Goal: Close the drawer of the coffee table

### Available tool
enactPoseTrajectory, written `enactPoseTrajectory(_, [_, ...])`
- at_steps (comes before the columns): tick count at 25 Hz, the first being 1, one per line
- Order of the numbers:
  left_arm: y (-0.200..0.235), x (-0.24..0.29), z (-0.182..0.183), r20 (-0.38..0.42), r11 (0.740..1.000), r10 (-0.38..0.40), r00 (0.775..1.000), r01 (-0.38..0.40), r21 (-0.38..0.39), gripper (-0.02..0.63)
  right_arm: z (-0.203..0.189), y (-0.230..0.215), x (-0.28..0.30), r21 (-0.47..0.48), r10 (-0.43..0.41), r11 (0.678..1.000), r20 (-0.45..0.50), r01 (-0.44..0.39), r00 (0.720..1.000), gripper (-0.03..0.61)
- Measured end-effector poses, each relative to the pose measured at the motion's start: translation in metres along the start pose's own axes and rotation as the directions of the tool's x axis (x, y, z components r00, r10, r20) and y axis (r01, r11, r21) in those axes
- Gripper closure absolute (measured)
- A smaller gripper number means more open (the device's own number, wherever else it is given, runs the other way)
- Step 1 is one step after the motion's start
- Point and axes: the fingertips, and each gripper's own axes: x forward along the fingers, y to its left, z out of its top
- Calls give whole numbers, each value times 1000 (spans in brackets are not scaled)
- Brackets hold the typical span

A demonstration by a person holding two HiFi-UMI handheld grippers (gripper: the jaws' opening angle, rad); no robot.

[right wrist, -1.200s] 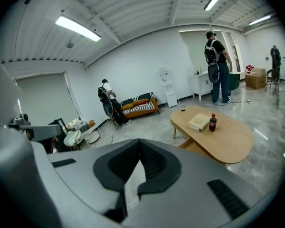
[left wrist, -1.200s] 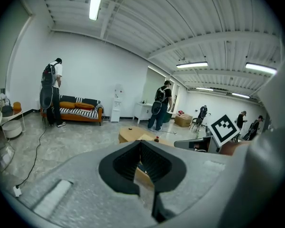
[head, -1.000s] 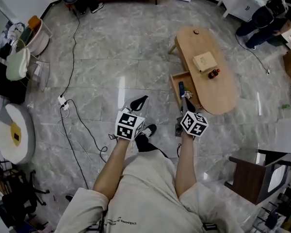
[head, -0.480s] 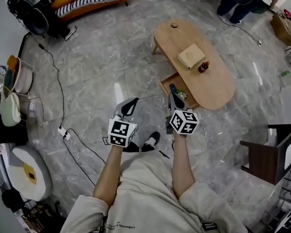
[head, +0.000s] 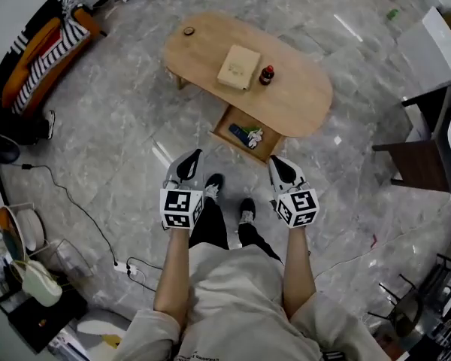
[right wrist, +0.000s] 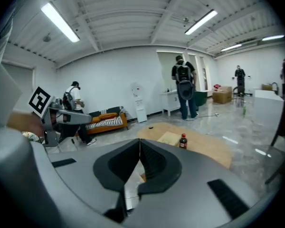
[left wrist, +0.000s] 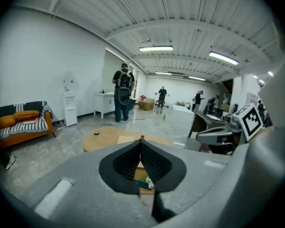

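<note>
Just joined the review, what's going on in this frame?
A person stands facing the coffee table, a gripper in each hand. The left gripper and right gripper are both shut and empty, held short of the drawer, which stands open with small items inside. Nothing touches it yet.

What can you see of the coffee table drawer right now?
The drawer is a shallow light-wood box, pulled out of the near long side of the coffee table, toward the person. A blue item and a white item lie inside. Neither the left gripper nor the right gripper touches it; both are short of its front.
</note>
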Motion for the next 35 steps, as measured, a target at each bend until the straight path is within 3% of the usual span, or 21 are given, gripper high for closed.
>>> enactPoseTrajectory(3, [8, 44, 7, -30, 994, -108, 994, 109, 31, 604, -3, -27, -1, 74, -96, 993, -19, 97, 995, 563])
enactPoseTrajectory(7, [19, 104, -1, -76, 961, -252, 965, 259, 97, 604, -11, -47, 6, 124, -207, 970, -13, 207, 978, 563])
enactPoseTrajectory(14, [17, 155, -79, -222, 895, -369, 902, 410, 178, 604, -72, -75, 35, 194, -344, 918, -52, 347, 938, 563])
enactPoseTrajectory(19, [12, 155, -118, -271, 893, -381, 884, 427, 139, 604, -95, -77, 34, 171, -358, 914, -86, 368, 930, 563])
enactPoseTrajectory(28, [-12, 157, -131, -264, 890, -389, 883, 434, 140, 604, -145, -97, -8, 175, -441, 875, -94, 451, 893, 563])
enactPoseTrajectory(35, [-13, 163, -183, -214, 907, -353, 911, 389, 160, 604, -215, -99, -6, 172, -450, 875, -55, 452, 891, 563])
